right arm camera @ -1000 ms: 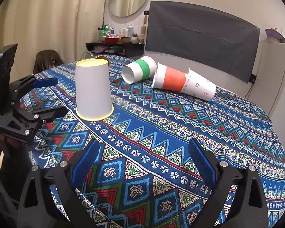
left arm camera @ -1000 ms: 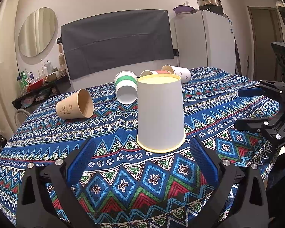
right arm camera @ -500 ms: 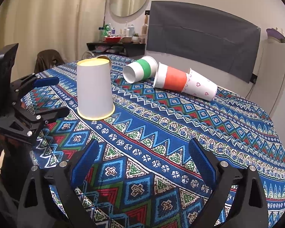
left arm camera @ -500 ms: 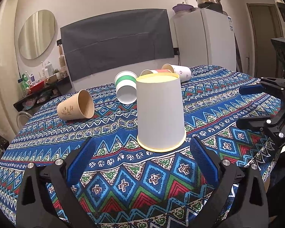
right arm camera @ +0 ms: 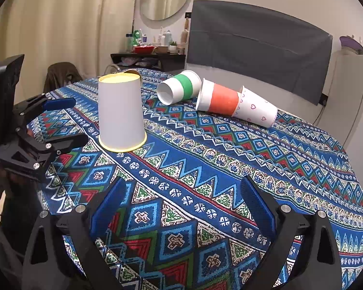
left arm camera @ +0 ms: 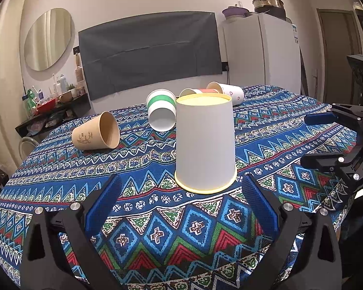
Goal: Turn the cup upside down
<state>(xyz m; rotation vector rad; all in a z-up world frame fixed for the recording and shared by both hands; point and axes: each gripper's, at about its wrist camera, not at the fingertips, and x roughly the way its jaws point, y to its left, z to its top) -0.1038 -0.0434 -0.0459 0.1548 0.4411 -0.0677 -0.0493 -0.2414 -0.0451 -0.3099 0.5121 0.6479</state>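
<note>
A white paper cup with a yellow rim [left arm camera: 205,145] stands upside down on the patterned tablecloth [left arm camera: 157,229], rim down. It also shows in the right wrist view [right arm camera: 120,116]. My left gripper [left arm camera: 181,205] is open and empty, just short of the cup, its jaws wide to either side. My right gripper [right arm camera: 181,207] is open and empty, well back from the cup over the cloth. Each gripper shows in the other's view: the right one [left arm camera: 326,142] at the right edge, the left one [right arm camera: 58,123] at the left edge.
Several cups lie on their sides farther back: a brown one [left arm camera: 95,135], a green-banded one [right arm camera: 179,90], an orange-banded one [right arm camera: 217,99] and a white one with hearts [right arm camera: 256,110]. A fridge [left arm camera: 261,53] and a cluttered shelf [left arm camera: 50,106] stand beyond the table.
Both grippers drifted slightly; the cup stays upside down in place. Both remain open and empty.
</note>
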